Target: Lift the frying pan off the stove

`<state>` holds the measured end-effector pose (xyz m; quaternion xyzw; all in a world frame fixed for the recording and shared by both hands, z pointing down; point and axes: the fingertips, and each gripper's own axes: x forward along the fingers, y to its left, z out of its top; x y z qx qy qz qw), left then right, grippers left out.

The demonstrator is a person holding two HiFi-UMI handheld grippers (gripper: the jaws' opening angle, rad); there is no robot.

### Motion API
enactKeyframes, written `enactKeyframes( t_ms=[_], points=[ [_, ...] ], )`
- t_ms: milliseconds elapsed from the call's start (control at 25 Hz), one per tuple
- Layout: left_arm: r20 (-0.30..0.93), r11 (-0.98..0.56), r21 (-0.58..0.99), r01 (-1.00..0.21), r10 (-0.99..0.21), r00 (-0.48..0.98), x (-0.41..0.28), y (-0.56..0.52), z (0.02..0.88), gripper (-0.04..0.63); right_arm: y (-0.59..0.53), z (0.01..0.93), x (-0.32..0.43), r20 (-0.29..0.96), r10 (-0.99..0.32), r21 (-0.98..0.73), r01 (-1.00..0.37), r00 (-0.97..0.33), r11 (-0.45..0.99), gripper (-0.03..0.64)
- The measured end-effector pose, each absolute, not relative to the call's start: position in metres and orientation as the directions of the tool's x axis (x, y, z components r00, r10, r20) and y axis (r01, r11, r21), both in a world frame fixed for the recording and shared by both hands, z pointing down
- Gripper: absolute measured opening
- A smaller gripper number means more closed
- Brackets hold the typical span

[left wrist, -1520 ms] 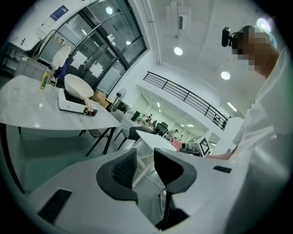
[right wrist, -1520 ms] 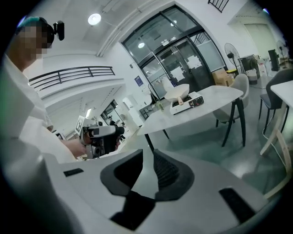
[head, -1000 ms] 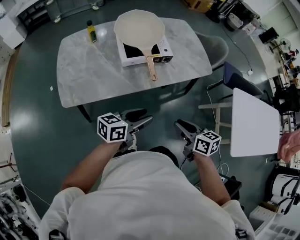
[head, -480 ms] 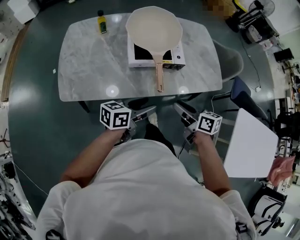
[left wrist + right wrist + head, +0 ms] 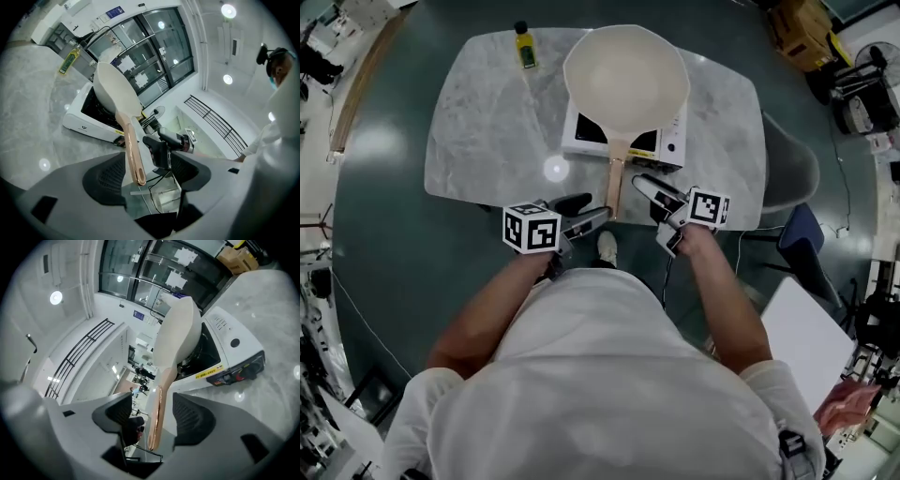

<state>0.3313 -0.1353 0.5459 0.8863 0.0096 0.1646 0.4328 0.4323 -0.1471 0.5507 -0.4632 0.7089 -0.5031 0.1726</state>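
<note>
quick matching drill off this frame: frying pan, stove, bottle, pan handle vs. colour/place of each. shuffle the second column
Things:
1. frying pan
2. stove
3. bottle
4. pan handle

Descriptions:
A. white box on the marble table
B. yellow, at the table's far edge, left of the frying pan
C. copper-toned, pointing toward the table's near edge
D. cream inside, resting on the stove

Pairs: 1-D, 2-A, 3-B, 4-C

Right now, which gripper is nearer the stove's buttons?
Right. The right gripper is just before the stove's buttons, right of the pan handle; the left gripper is left of it, farther back. Both are opening, the handle ahead between their jaws, untouched.
</note>
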Motion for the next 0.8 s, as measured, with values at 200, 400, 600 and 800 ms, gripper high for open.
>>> enactKeyframes(
  t_ms=[200,400,600,800],
  points=[
    [0.317,-0.583,0.786,-0.206,0.094,0.944,0.347,-0.144,0.571,0.305,-0.187,0.577,0.437,0.227,-0.768,-0.921,-0.388,-0.599,0.031,0.306],
    [0.297,-0.54,0.814,-0.215,0.068,0.952,0.365,-0.15,0.579,0.308,-0.228,0.586,0.428,0.183,-0.711,-0.951,-0.306,-0.679,0.047,0.325],
    [0.282,-0.514,0.835,-0.194,0.098,0.954,0.379,-0.152,0.589,0.308,-0.258,0.593,0.42,0.149,-0.672,-0.968,-0.247,-0.725,0.052,0.324],
    [0.272,-0.492,0.854,-0.168,0.148,0.951,0.393,-0.146,0.595,0.307,-0.274,0.592,0.415,0.127,-0.665,-0.976,-0.212,-0.736,0.049,0.272]
  ],
)
